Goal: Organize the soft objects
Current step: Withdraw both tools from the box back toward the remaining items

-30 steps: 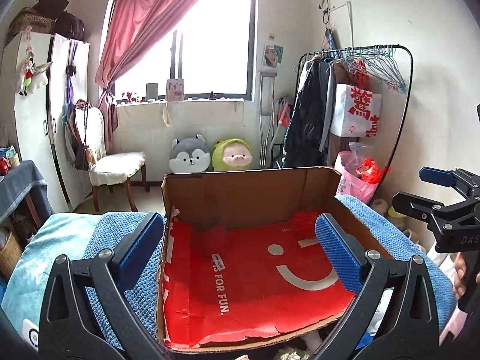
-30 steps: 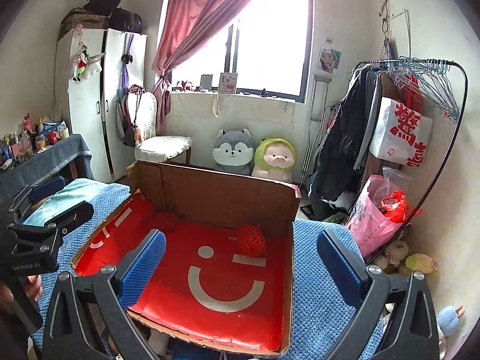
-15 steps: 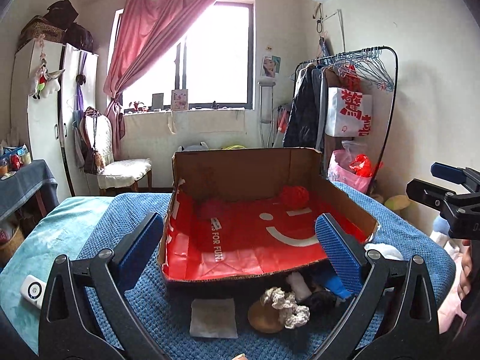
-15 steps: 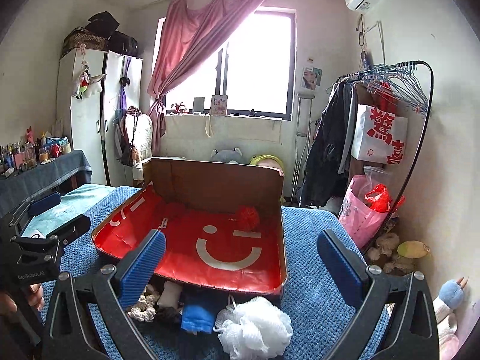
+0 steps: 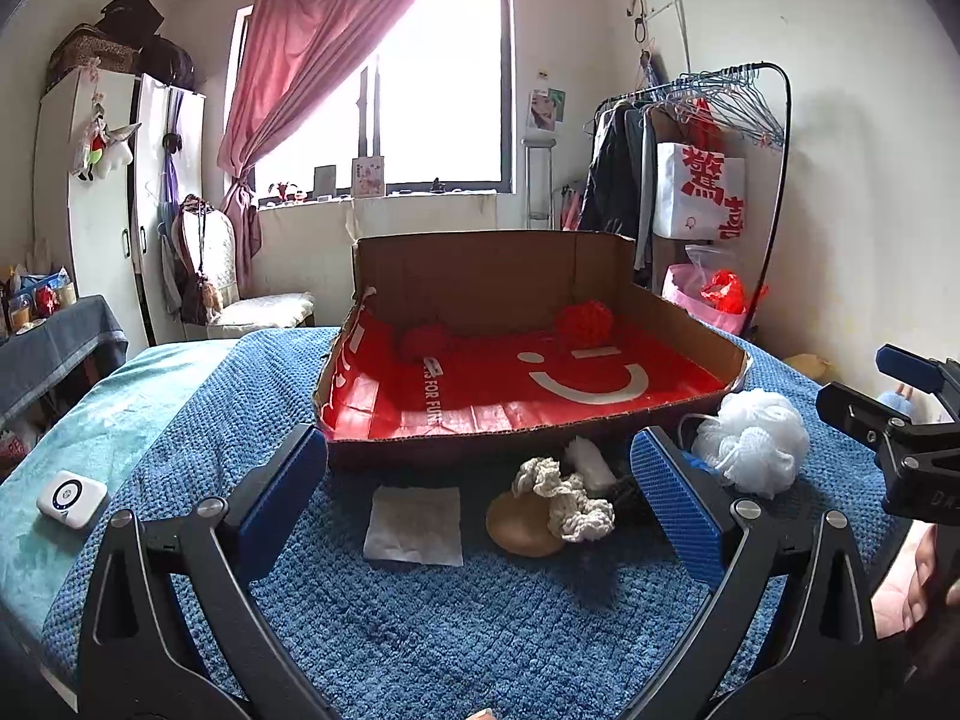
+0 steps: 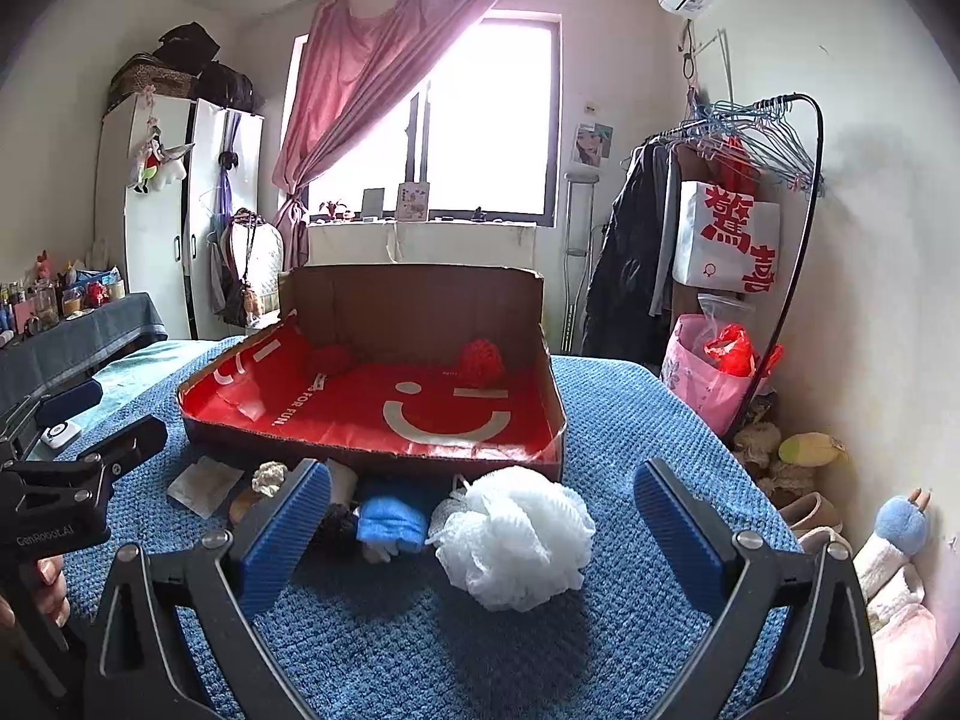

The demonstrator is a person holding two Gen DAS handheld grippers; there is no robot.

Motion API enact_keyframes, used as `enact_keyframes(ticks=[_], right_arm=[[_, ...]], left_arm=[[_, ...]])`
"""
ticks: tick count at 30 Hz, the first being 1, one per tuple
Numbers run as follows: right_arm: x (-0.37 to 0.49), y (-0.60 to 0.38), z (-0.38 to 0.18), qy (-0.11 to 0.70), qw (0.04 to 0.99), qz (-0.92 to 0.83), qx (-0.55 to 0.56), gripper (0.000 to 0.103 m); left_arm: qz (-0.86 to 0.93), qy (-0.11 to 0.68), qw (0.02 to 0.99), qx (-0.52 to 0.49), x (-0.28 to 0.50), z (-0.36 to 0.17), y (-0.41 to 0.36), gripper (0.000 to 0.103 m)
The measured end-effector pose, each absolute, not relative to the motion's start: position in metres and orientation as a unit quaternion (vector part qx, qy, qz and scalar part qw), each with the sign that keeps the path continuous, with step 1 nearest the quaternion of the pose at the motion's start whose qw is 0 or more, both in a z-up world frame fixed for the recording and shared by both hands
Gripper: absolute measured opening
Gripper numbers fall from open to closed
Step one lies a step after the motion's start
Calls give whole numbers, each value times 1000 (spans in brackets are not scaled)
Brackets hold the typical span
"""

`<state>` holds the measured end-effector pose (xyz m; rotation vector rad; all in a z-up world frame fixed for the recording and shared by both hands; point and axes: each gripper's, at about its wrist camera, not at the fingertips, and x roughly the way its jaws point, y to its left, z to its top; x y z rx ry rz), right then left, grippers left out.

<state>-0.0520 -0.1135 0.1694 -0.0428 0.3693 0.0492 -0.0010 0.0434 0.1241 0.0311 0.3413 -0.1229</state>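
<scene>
A cardboard box point(image 5: 492, 264) point(image 6: 414, 300) with a red smiley lining sits on the blue bedspread point(image 5: 420, 630). Two red yarn balls point(image 5: 583, 324) point(image 5: 425, 341) lie at its back. In front of the box lie a white mesh pouf point(image 6: 516, 534) point(image 5: 753, 441), a blue cloth point(image 6: 390, 521), a cream knitted piece point(image 5: 567, 498), a tan sponge point(image 5: 519, 534) and a white cloth square point(image 5: 414, 523). My left gripper point(image 5: 477, 504) hovers open before the knitted piece. My right gripper point(image 6: 480, 531) is open, with the pouf between its fingers, not touching them.
A white gadget point(image 5: 71, 501) lies on the teal sheet at the left. A clothes rack point(image 6: 720, 228) with a pink bag point(image 6: 714, 372) stands at the right wall, plush toys point(image 6: 894, 546) on the floor below. A wardrobe point(image 5: 114, 204) and chair point(image 5: 252, 300) stand at the left.
Both grippers have pulled back and lowered from above the box. The soft things in front of the box have come into view. Both stay open.
</scene>
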Motion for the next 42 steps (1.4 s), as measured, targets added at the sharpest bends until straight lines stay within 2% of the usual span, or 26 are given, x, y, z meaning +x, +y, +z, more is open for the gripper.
enact_keyframes(ticks=[16,25,42], right_arm=[[-56,-118,97,245,969,12,20,103],[-54,-123,82,269,962,14,33,103],[-46,-121,78,287,957,12,26,103]], left_arm=[[-59,236,970,-2,0,71,43,103],[-60,277,959,-7,3,50,45,103],[-63,307,950,-13,13,52,50,103]])
